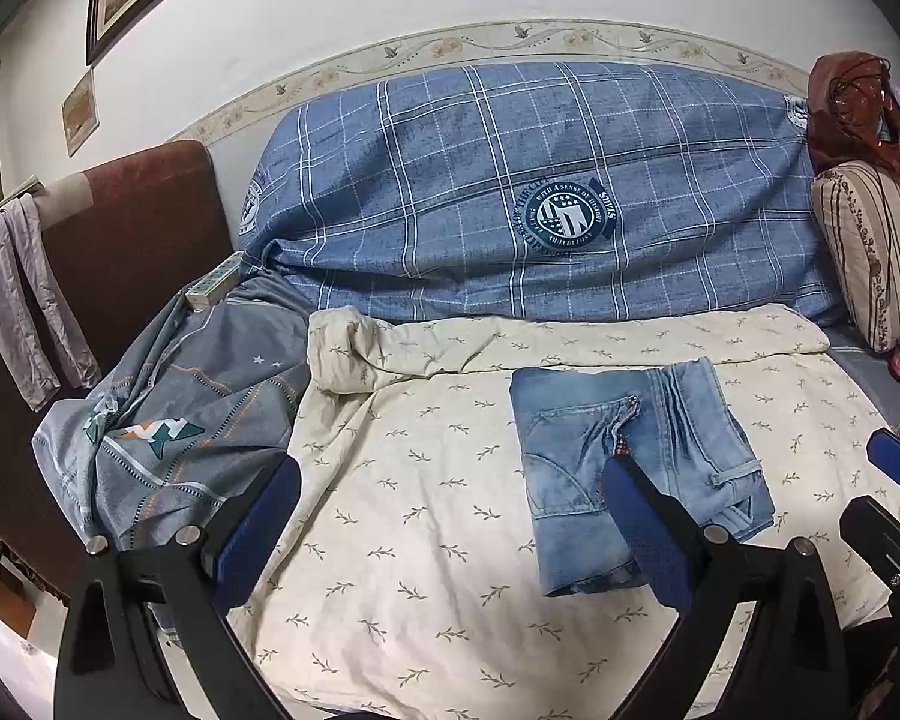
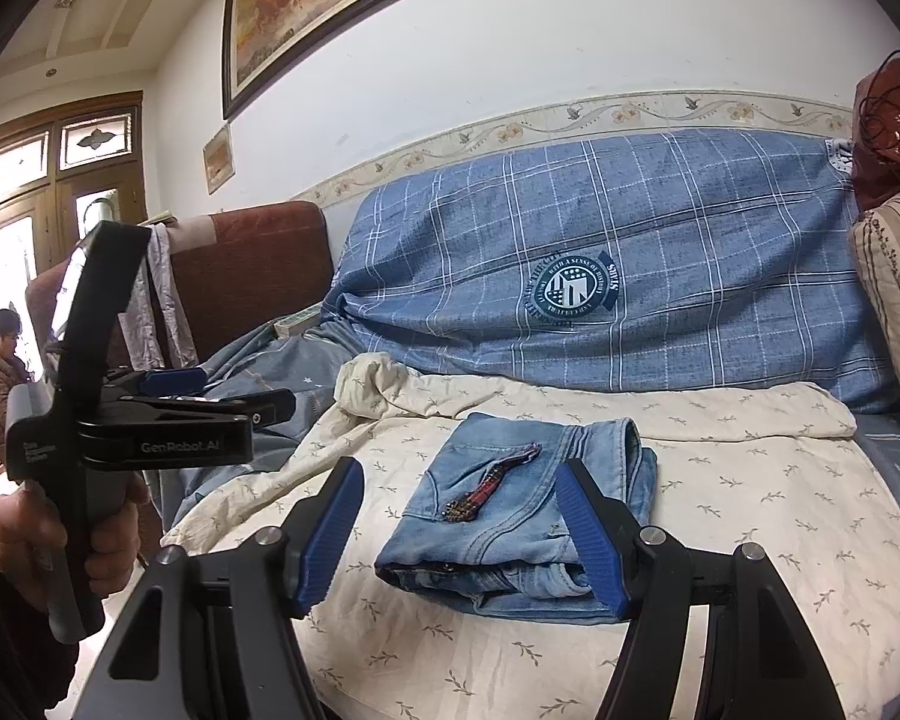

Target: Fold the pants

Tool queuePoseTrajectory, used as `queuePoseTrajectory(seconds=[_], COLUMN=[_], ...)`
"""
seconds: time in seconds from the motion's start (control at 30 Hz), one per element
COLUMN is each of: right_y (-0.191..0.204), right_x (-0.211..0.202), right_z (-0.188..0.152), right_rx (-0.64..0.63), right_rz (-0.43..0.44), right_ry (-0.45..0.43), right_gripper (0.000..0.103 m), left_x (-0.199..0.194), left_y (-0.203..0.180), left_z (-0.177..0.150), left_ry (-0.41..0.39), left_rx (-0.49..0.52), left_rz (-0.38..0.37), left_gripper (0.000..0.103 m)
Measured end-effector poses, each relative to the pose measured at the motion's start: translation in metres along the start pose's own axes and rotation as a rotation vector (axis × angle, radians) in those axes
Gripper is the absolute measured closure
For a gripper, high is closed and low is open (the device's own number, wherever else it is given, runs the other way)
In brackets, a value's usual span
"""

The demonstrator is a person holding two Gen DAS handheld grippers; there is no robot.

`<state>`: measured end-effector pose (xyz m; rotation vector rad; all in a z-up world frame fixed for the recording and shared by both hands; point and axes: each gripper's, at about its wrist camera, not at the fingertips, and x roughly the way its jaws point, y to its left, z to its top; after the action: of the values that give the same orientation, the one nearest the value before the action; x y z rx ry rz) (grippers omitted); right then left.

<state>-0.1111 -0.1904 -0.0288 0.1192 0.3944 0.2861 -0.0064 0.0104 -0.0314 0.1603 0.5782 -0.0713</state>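
The light blue jeans (image 1: 624,468) lie folded into a compact rectangle on the cream leaf-print sheet (image 1: 420,540). They also show in the right wrist view (image 2: 510,516), with a dark red patterned strip on top. My left gripper (image 1: 450,516) is open and empty, held above the sheet just left of the jeans. My right gripper (image 2: 468,534) is open and empty, just in front of the jeans; it also shows at the right edge of the left wrist view (image 1: 894,480). The left gripper, held in a hand, also shows in the right wrist view (image 2: 174,402).
A blue plaid cover (image 1: 540,192) drapes the sofa back. A grey patterned quilt (image 1: 174,432) is bunched at the left. A striped cushion (image 1: 882,252) stands at the right. A brown armrest (image 1: 120,252) carries a hanging grey cloth. A person (image 2: 0,360) sits far left.
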Motion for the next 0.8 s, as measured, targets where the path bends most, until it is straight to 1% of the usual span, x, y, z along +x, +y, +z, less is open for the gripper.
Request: queuePoseTrajectory(seconds=[0.8], right_y=[-0.006], right_x=[0.005], right_z=[-0.004], right_rx=[0.022], right_rz=[-0.009], right_ry=[0.021], right_gripper=[0.033], left_x=[0.011], left_y=[0.0], left_z=[-0.006], left_ry=[0.023], left_rx=[0.011], left_rz=[0.017], left_gripper=[0.003])
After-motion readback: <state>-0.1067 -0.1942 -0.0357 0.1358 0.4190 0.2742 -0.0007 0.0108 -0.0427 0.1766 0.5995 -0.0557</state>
